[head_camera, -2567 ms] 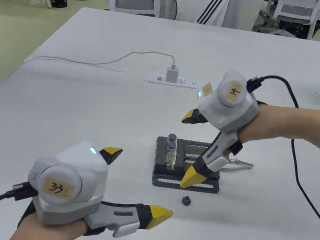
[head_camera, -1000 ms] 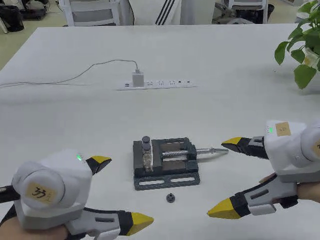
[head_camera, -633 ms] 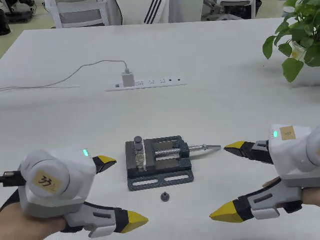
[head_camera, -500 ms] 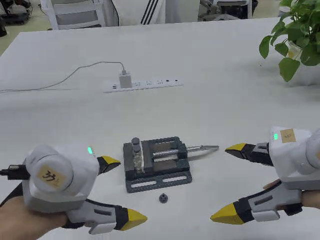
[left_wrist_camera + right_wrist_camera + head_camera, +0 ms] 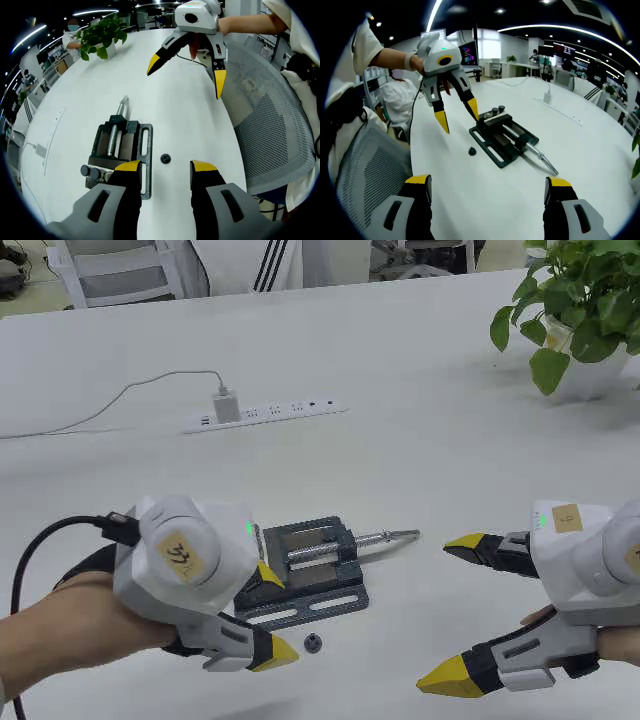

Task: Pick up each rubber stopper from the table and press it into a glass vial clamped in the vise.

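- Step in hand, as judged: picking up the loose rubber stopper (image 5: 165, 159). It lies on the table (image 5: 400, 390) just ahead of the left gripper (image 5: 166, 166), in line with the gap between its parted, empty jaws.
- Lower the tips on either side and close squarely; the small round piece probably rolls if nudged.
- The vise (image 5: 122, 145) sits just beside one jaw; keep that tip off its base flange.
- The glass vials (image 5: 90, 171), both dark-topped, stand at the vise end nearest this gripper.
- The right gripper (image 5: 452, 610) hovers wide open and empty past the screw handle (image 5: 390, 537), well apart from the stopper.
- A power strip (image 5: 265, 415) and a plant (image 5: 570, 310) lie far beyond the vise.
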Demonstrator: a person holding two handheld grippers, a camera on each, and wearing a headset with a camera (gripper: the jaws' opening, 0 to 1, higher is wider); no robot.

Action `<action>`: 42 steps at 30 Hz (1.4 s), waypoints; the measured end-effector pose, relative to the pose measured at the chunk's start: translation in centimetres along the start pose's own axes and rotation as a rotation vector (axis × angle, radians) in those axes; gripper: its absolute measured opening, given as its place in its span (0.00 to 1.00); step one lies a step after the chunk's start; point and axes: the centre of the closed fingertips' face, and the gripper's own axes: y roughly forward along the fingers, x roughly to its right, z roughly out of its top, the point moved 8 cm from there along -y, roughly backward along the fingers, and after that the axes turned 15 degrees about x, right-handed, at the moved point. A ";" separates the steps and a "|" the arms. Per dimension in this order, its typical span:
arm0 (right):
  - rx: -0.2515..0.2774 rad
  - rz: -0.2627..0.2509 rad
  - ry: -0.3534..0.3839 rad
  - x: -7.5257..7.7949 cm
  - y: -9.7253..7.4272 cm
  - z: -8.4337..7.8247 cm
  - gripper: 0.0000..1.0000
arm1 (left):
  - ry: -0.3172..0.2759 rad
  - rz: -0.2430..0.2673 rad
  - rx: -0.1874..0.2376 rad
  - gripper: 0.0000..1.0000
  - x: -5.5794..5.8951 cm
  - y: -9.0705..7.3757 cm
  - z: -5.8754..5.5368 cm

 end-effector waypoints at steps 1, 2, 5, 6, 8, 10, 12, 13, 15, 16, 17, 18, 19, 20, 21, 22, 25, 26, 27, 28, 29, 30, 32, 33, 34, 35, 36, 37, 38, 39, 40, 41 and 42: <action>-0.001 -0.002 0.000 0.0 -0.1 -0.1 0.92 | -0.002 -0.013 -0.016 0.34 0.0 0.3 -0.1; -0.002 -0.002 0.003 -0.1 -0.1 -0.1 0.92 | -0.001 -0.027 -0.038 0.33 0.0 0.8 -0.2; -0.006 -0.009 0.008 0.0 -0.3 -0.3 0.92 | 0.021 -0.046 -0.077 0.28 -0.1 1.6 -0.1; -0.007 -0.009 0.010 0.0 -0.4 -0.4 0.91 | 0.018 -0.054 -0.085 0.26 0.0 1.8 -0.1; -0.006 -0.010 0.016 -0.1 -0.5 -0.4 0.91 | 0.009 -0.065 -0.097 0.23 -0.2 2.2 -0.1; -0.007 -0.012 0.022 -0.1 -0.6 -0.5 0.89 | 0.016 -0.077 -0.120 0.22 -0.3 2.6 -0.2; -0.005 -0.016 0.025 -0.1 -0.8 -0.6 0.90 | 0.015 -0.089 -0.131 0.20 -0.4 2.9 -0.2; -0.005 -0.017 0.026 -0.1 -0.8 -0.6 0.89 | 0.012 -0.093 -0.137 0.19 -0.4 3.1 -0.2; -0.005 -0.018 0.029 -0.1 -0.9 -0.6 0.89 | 0.017 -0.098 -0.148 0.16 -0.5 3.4 -0.2; -0.005 -0.018 0.029 -0.1 -1.0 -0.6 0.89 | 0.022 -0.103 -0.153 0.16 -0.6 3.5 -0.3; -0.005 -0.021 0.032 -0.2 -1.0 -0.7 0.89 | 0.023 -0.107 -0.159 0.15 -0.7 3.7 -0.3; -0.005 -0.022 0.033 -0.2 -1.1 -0.7 0.88 | 0.024 -0.108 -0.161 0.15 -0.7 3.9 -0.3; -0.004 -0.023 0.035 -0.2 -1.2 -0.7 0.88 | 0.023 -0.109 -0.167 0.14 -0.9 4.0 -0.3; -0.004 -0.024 0.038 -0.2 -1.2 -0.8 0.88 | 0.022 -0.111 -0.171 0.12 -1.0 4.1 -0.3; -0.005 -0.025 0.040 -0.2 -1.3 -0.8 0.88 | 0.023 -0.110 -0.172 0.11 -1.1 4.2 -0.3; -0.005 -0.027 0.042 -0.3 -1.3 -0.9 0.88 | 0.021 -0.114 -0.176 0.10 -1.1 4.3 -0.3; -0.005 -0.031 0.050 -0.3 -1.5 -1.0 0.88 | 0.024 -0.125 -0.191 0.08 -1.1 4.5 -0.4; -0.004 -0.032 0.051 -0.3 -1.6 -1.0 0.87 | 0.026 -0.127 -0.197 0.07 -1.1 4.5 -0.5; -0.006 -0.034 0.053 -0.3 -1.6 -1.1 0.87 | 0.029 -0.138 -0.205 0.07 -1.1 4.6 -0.5; -0.005 -0.036 0.054 -0.3 -1.7 -1.1 0.87 | 0.029 -0.140 -0.208 0.06 -1.1 4.6 -0.6; -0.004 -0.036 0.055 -0.3 -1.7 -1.1 0.87 | 0.031 -0.143 -0.214 0.06 -1.1 4.7 -0.6; -0.004 -0.038 0.057 -0.3 -1.7 -1.1 0.87 | 0.033 -0.147 -0.216 0.06 -1.0 4.8 -0.6; -0.002 -0.040 0.059 -0.3 -1.7 -1.1 0.87 | 0.035 -0.151 -0.222 0.06 -1.1 4.9 -0.6; -0.001 -0.040 0.061 -0.3 -1.7 -1.1 0.87 | 0.035 -0.155 -0.226 0.06 -1.1 5.0 -0.6; 0.001 -0.042 0.062 -0.3 -1.7 -1.1 0.87 | 0.047 -0.161 -0.237 0.06 -1.0 5.0 -0.7; 0.000 -0.041 0.063 -0.3 -1.7 -1.1 0.87 | 0.055 -0.163 -0.242 0.06 -1.1 5.1 -0.7; 0.000 -0.041 0.064 -0.3 -1.7 -1.1 0.86 | 0.060 -0.165 -0.245 0.07 -1.1 5.1 -0.7; 0.000 -0.042 0.065 -0.4 -1.6 -1.1 0.86 | 0.055 -0.170 -0.245 0.07 -1.1 5.2 -0.7; 0.002 -0.041 0.066 -0.4 -1.6 -1.1 0.86 | 0.053 -0.171 -0.249 0.07 -1.1 5.2 -0.8; 0.002 -0.043 0.068 -0.4 -1.6 -1.1 0.86 | 0.059 -0.178 -0.254 0.06 -1.0 5.2 -0.8; 0.003 -0.044 0.068 -0.4 -1.6 -1.1 0.86 | 0.063 -0.177 -0.256 0.07 -1.0 5.3 -0.8; 0.004 -0.044 0.068 -0.4 -1.6 -1.1 0.86 | 0.064 -0.179 -0.259 0.06 -1.0 5.3 -0.8; 0.004 -0.045 0.071 -0.4 -1.6 -1.1 0.86 | 0.065 -0.180 -0.262 0.06 -1.0 5.3 -0.8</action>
